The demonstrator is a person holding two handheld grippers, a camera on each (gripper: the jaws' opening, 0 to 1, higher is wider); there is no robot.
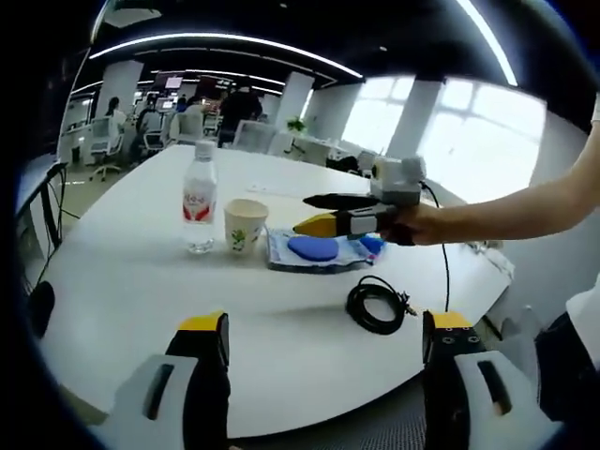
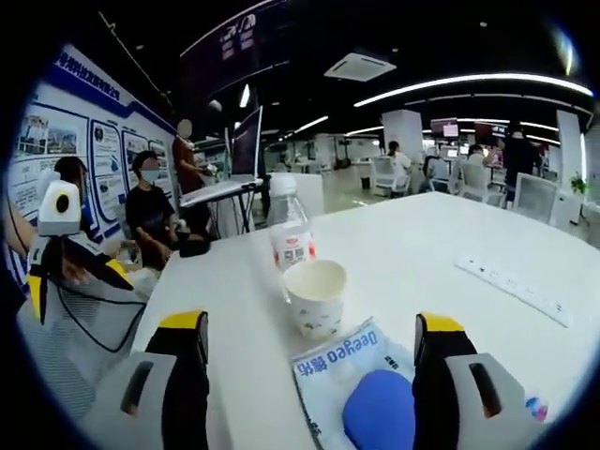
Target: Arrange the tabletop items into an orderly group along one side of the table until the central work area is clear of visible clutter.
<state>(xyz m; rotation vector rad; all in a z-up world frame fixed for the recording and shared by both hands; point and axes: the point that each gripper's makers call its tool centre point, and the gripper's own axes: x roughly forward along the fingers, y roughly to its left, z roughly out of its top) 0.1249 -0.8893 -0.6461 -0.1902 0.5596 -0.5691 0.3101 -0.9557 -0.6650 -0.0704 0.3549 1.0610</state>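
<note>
Tabletop items are what this is all about, and they're already bunching up: in the left gripper view the water bottle, the paper cup and the white-and-blue packet with a blue oval object lying on it sit side by side in a loose row across the round white table. Black cable lies coiled on its own, apart from that row and closer to the near edge, so that one looks left to do.

Right gripper hangs just above the packet, yellow-tipped jaws parted with nothing between them. From the right gripper view, the right gripper frames the packet and the blue oval object between wide-spread jaws, cup and bottle just beyond. A white power strip lies well apart on the far side.

Left gripper waits at the near edge, jaws wide and empty.

My read: grouping partly done, with the cable and the strip not yet gathered in.
</note>
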